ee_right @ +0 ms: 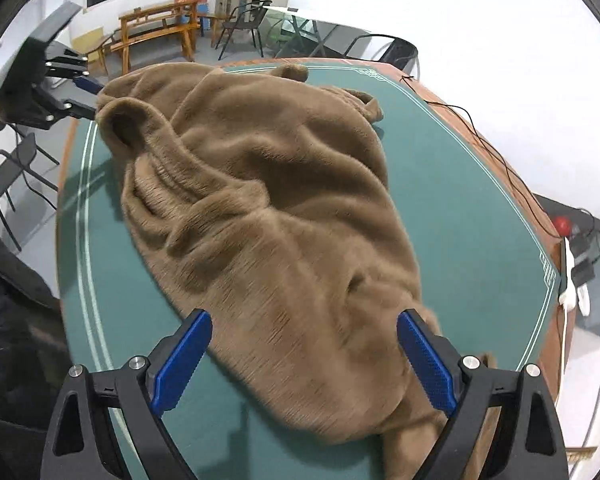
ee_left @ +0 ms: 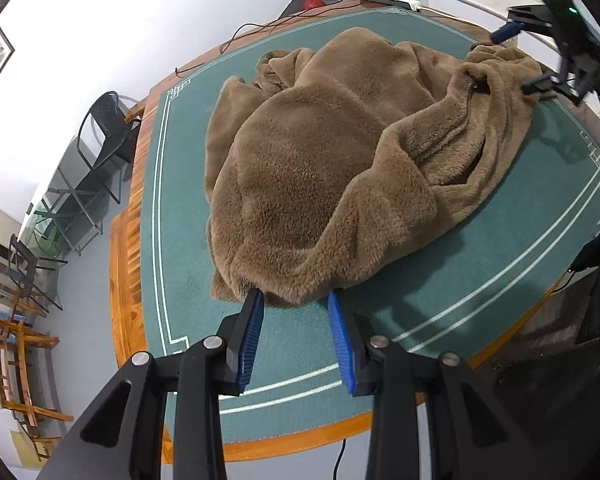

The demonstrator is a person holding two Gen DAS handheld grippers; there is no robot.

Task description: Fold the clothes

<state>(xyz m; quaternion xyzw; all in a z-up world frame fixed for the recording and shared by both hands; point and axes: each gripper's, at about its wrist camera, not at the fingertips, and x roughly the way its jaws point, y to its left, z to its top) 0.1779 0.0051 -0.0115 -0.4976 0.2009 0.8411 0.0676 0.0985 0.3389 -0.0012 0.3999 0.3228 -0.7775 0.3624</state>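
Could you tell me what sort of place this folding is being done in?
Probably a communal activity or tea room: a wooden table with a green mat, a wooden bench, and metal chairs beside a glass table.

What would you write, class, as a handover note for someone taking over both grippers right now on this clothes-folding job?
Left gripper: open, fingertips at the near hem of the brown fleece garment, one tip tucked under the fabric edge; nothing clamped.
Right gripper: open wide, poised over the garment's opposite end, holding nothing.
Garment: lies crumpled in a heap on the green table mat, ends bunched, no neat fold visible.
Done: garment is on the mat, both grippers positioned at its ends.
Left: grip the ends, spread it flat, then do all the folds.
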